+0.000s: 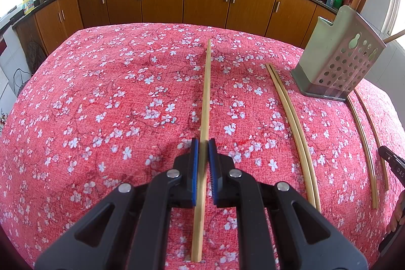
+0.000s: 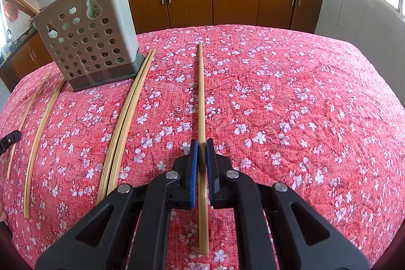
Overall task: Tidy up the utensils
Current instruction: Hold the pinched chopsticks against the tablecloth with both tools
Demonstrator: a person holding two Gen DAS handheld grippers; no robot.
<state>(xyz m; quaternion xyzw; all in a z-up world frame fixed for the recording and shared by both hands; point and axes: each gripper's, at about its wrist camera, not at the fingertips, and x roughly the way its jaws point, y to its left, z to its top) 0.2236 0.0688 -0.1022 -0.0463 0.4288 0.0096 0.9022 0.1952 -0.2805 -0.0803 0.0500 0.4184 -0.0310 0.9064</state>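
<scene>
**Chopsticks pinched in both hand-held grippers, holder waiting**

Chopsticks were what I had to sort: my left hand-held gripper point(image 1: 203, 143) was clamped narrow on one chopstick point(image 1: 206, 92), and my right hand-held gripper point(image 2: 201, 143) was squeezed just as tight on another chopstick point(image 2: 201, 92). Each lay lengthwise on the floral-clothed surface point(image 1: 101, 105), pointing away from me. A loose pair point(image 1: 291, 118) and two more sticks point(image 1: 364, 143) lay beside the perforated holder point(image 1: 336, 62), which stood on the same surface. I judged them light, stiff and slick bamboo, apt to swivel between the pads. Gripping nearer the middle than the end seemed safest for tipping one upright.
</scene>
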